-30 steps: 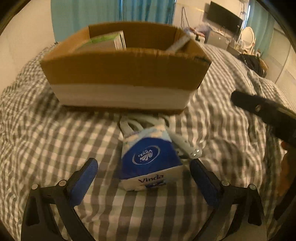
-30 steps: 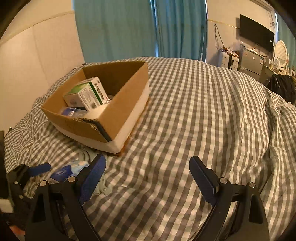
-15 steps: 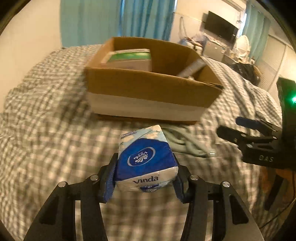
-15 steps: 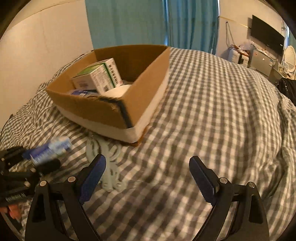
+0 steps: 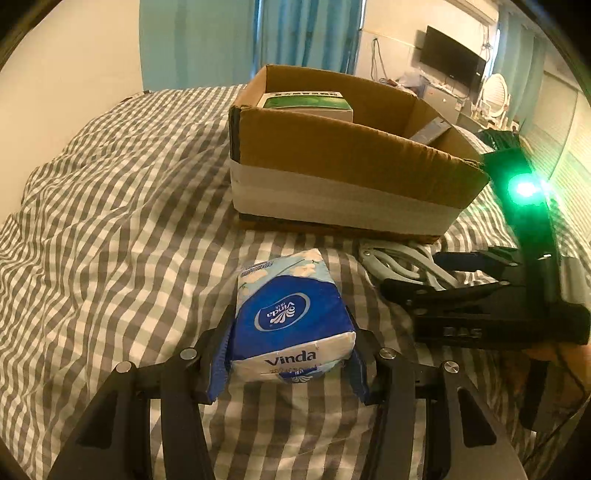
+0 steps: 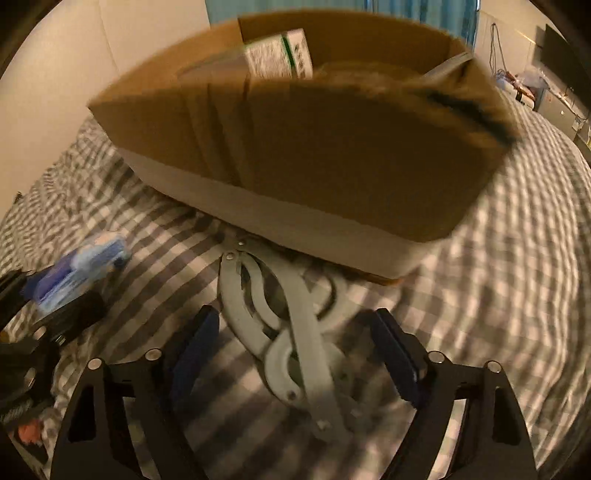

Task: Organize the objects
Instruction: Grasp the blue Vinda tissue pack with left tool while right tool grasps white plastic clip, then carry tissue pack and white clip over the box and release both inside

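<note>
A grey-and-white checked bedcover fills both views. The soft tissue pack is royal blue on top with a white-ringed oval logo, pale blue with white blossoms at its far end, and white on the near face with blue "Vinda" lettering. The open brown cardboard box carries a broad white band along its base; a small white carton with a green top sits inside. The pale grey-green plastic hangers lie near the box. Both tools are black with blue finger pads. Teal curtains hang behind.
</note>
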Motion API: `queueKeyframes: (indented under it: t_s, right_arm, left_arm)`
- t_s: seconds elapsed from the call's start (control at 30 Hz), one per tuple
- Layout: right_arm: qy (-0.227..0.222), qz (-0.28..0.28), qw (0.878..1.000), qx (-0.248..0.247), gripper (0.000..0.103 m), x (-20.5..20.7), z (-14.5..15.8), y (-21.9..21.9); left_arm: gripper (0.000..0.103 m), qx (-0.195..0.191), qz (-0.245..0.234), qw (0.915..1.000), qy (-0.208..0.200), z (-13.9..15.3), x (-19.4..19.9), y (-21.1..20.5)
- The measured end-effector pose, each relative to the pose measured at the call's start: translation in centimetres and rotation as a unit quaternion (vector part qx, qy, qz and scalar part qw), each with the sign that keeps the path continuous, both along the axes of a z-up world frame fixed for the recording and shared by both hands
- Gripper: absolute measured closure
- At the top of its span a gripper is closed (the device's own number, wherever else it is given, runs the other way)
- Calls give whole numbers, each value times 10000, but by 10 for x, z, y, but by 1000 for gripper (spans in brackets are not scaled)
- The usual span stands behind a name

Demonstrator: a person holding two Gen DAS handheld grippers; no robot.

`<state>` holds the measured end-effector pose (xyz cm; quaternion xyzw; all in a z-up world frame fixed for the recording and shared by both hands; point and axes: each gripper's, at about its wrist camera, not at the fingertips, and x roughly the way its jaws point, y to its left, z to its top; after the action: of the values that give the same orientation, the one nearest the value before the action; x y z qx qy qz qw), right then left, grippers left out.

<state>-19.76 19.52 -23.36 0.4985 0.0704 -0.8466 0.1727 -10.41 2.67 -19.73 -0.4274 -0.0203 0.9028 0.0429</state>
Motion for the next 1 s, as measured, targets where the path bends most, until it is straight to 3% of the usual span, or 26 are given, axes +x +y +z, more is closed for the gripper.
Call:
queueKeyframes:
  t_s: [0.1, 0.13, 0.4, 0.43, 0.47, 0.67, 1.0]
  right_arm:
    - [-7, 16, 9996, 268, 27, -1, -6, -11]
    - [0, 53, 9996, 290, 33, 0, -5, -14]
    - [137, -64, 9996, 221, 40, 25, 14, -8]
    - [177, -48, 9996, 217, 46, 31, 20, -7]
    - [240, -44, 9994, 239, 79, 36, 25, -5]
    - [483, 263, 9977, 388, 89, 65, 59, 10]
    - [998, 320, 9944, 131, 90, 100, 110, 27]
  left_arm:
    - [50, 74, 24, 10000, -29, 0, 0, -1]
    - [50, 79, 37, 10000, -33, 0, 0, -2]
    - [50, 58, -21, 9999, 123, 16, 9, 4]
    - [50, 23, -31, 9999, 154, 19, 11, 5]
    - [50, 4, -41, 9998, 175, 22, 12, 6]
    - [50, -158, -125, 9991, 374, 46, 27, 13]
    - [50, -240, -28, 9980, 591, 87, 39, 12]
